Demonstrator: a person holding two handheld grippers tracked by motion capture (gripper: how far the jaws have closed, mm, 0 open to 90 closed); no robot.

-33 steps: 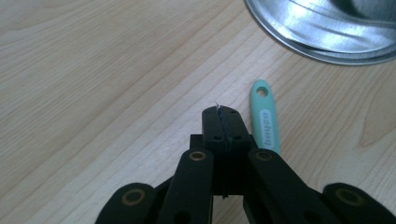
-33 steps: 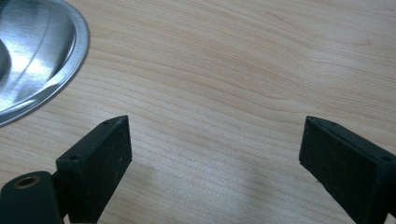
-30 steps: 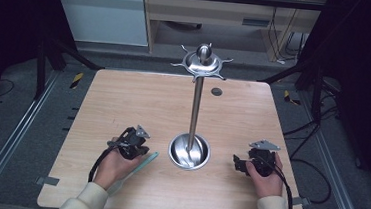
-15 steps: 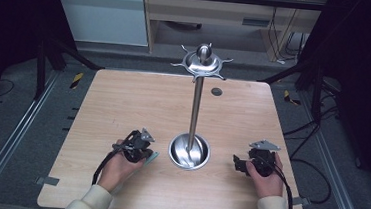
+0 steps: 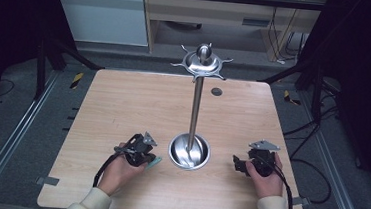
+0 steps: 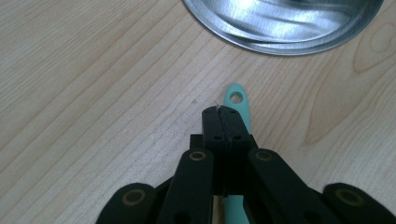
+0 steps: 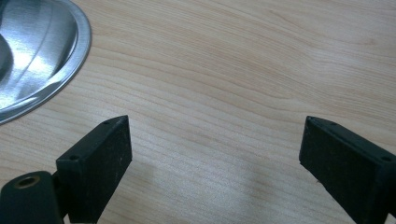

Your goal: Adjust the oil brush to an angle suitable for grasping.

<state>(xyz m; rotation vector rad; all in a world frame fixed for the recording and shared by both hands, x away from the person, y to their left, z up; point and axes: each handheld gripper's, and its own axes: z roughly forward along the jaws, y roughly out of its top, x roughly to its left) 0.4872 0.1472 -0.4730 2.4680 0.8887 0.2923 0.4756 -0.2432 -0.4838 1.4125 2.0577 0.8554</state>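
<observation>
Your left gripper (image 6: 223, 112) has its jaws pressed together over the teal handle (image 6: 236, 100), which lies flat on the table (image 5: 123, 99) just left of the stand's base (image 5: 188, 152). Whether it actually grips the handle, can't tell. Your right gripper (image 7: 210, 149) is wide open, holding nothing, right of the base.

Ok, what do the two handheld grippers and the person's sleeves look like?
Both the left gripper and the right gripper are black with flat black jaws and brass-coloured pivot pins. The right carries a grey three-cornered plate. A black cable trails from each. The sleeves are cream.
</observation>
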